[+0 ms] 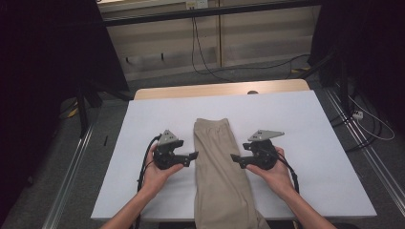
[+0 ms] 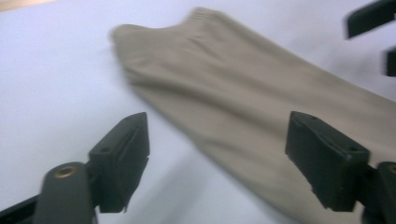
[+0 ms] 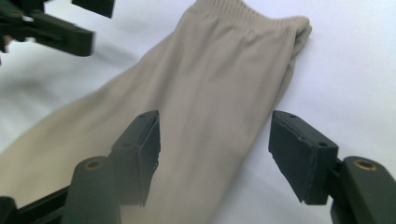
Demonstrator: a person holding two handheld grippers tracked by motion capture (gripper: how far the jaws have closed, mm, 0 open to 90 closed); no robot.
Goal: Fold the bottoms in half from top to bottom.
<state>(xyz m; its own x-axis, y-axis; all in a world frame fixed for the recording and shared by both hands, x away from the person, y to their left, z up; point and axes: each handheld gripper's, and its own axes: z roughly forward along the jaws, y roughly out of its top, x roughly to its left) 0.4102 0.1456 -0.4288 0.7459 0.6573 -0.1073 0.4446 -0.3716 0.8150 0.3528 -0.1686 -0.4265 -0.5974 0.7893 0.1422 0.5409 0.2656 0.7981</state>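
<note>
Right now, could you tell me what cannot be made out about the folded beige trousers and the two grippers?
- Beige trousers: the lower end is cut off by the bottom edge in the high view.
- Left gripper view: the trousers' edge is smeared by motion blur.
- Left gripper and right gripper: the open jaws look tiny in the high view, so pad detail is unreadable.

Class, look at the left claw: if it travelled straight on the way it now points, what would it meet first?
Most likely the folded beige cloth trousers on the white table cover. The open left claw points at their near edge, just short of the fabric; its height above them is unclear.
</note>
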